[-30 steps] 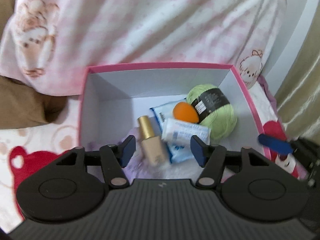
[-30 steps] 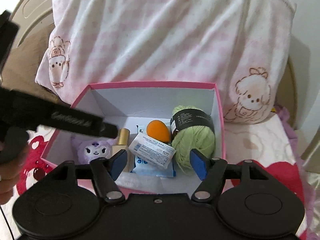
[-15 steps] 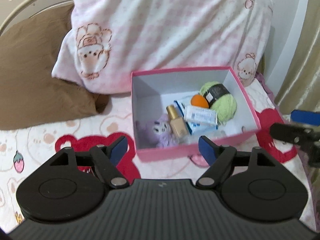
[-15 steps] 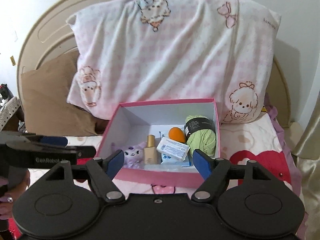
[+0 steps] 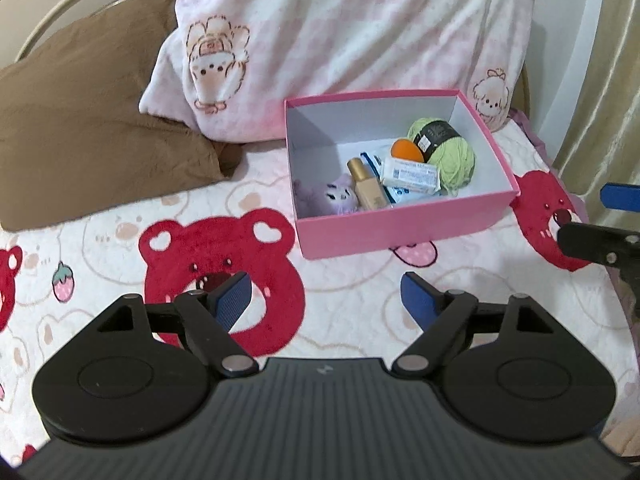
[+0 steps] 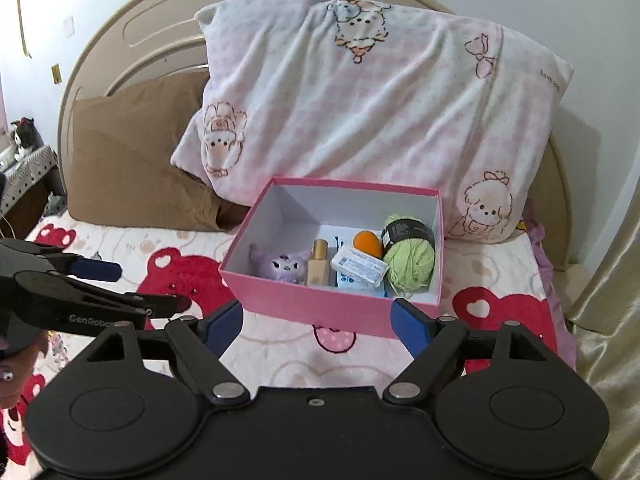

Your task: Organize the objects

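Pink box (image 6: pixel 320 304) on bedspread, just ahead of both fingers' tips; long axis crosswise. Bottle (image 6: pixel 319 263) inside, cap pointing away. Left gripper (image 5: pixel 326 296) & right gripper (image 6: pixel 318 322): wide open, empty.

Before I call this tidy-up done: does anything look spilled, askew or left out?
Nothing stands out. The plush, bottle, white packet, orange sponge and green yarn all sit inside the pink box, which rests flat on the blanket. Both tongs are open and empty.
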{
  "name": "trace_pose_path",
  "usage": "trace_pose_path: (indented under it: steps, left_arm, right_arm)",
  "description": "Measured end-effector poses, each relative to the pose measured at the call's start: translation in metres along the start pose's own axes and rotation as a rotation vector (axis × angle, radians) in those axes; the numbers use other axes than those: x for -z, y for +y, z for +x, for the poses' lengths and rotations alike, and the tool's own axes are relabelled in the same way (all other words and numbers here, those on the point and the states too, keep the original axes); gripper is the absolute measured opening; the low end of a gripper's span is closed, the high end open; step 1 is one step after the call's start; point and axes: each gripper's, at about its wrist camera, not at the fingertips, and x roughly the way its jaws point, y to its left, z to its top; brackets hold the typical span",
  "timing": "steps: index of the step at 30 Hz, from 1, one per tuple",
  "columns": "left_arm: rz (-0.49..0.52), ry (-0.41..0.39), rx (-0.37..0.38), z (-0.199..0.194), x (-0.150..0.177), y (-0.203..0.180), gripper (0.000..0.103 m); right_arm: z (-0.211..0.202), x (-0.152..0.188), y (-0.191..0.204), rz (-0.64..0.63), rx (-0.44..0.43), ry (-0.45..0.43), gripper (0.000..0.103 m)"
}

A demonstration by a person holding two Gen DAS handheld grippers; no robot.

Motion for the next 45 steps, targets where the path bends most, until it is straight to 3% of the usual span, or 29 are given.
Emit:
trace_pose_path:
  steps: [7,15,21,25,34,45]
  left_arm:
    - [-0.070,-0.008,0.032,0.001,0.008,0.006,0.081]
    - [-0.080,-0.007,0.026,0.005,0.009,0.004,0.082]
    - [-0.099,-0.001,0.010,0.009,0.011,0.006,0.088]
    - [-0.108,-0.007,0.009,0.010,0.012,0.008,0.103]
    - [-0.139,0.040,0.009,0.015,0.016,0.013,0.103]
    - [-0.126,0.040,0.006,0.010,0.020,0.007,0.103]
  right_arm:
    - [0.011,0.015,0.001,0.028,0.029,0.028,0.084]
    - [0.016,0.024,-0.003,0.066,0.036,0.031,0.085]
    - [0.017,0.025,-0.004,0.078,0.073,0.038,0.092]
    - [0.020,0.025,-0.005,0.089,0.092,0.057,0.100]
    - [0.019,0.025,-0.009,0.151,0.065,0.091,0.100]
    - [0.017,0.028,-0.014,0.161,0.085,0.120,0.101]
